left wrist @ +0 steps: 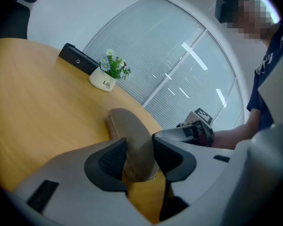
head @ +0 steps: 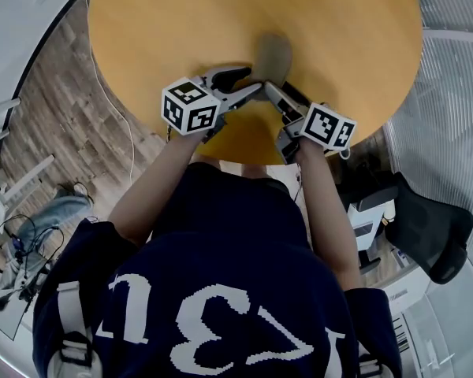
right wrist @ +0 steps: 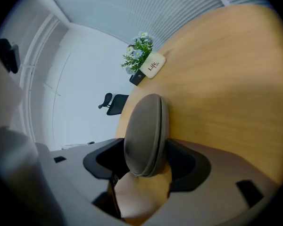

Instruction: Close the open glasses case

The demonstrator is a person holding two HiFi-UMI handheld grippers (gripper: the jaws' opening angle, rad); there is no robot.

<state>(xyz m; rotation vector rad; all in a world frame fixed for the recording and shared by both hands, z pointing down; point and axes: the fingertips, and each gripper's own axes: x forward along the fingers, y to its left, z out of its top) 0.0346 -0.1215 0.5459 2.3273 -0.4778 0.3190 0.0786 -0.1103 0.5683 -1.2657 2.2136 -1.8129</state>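
Where the glasses case point(head: 273, 53) lies shut, left claw point(left wrist: 139, 157) and right claw point(right wrist: 146, 163) gape around it.

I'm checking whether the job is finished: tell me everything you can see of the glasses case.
The glasses case is a taupe, matte, oval, hard-looking shell. Its two halves meet along a seam, so it looks shut. It lies flat on the round wooden table, its near end between the left tongs and the right tongs, both open around it.

The glasses case point(head: 273, 53) lies on the table point(head: 142, 22), its near end between the jaws of the left gripper point(left wrist: 137, 147) and the right gripper point(right wrist: 145, 149), with the flowerpot point(left wrist: 103, 81) beyond it.
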